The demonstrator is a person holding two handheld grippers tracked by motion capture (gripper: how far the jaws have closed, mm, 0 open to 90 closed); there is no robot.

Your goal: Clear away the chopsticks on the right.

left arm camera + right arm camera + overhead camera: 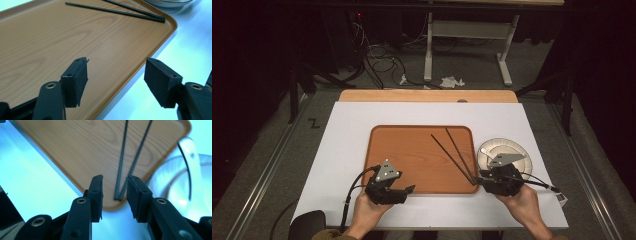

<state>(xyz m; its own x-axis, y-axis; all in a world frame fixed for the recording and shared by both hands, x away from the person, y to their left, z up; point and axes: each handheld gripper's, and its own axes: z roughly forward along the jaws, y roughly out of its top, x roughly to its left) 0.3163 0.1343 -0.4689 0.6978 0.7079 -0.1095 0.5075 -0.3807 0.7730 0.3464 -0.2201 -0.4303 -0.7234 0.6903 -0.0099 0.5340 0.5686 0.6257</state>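
Chopsticks (453, 155): two thin black sticks lying flat on the tray, in its right half; their near ends meet at the tray's near right corner, their far ends fan apart toward its far edge. In the right gripper view (128, 162) the near tips lie together just ahead of the gap between the jaws, with no pad touching them.
Tray (407, 160): brown wood-grain, rounded corners, low rim; set in the middle of the white worktop, long side across.
Right gripper (479, 181): held in the person's right hand at the tray's near right corner, pointing along the sticks; jaws parted, nothing pinched.
Left gripper (411, 189): held in the person's left hand at the tray's near edge, left of centre; jaws spread wide over the near rim (140, 72), nothing between them.
Plate (507, 150): pale round dish with a dark rim line, on the worktop just beside the tray's right edge, partly covered by the right gripper.
Worktop (347, 130): white sheet over a wooden table, bearing tray and plate.
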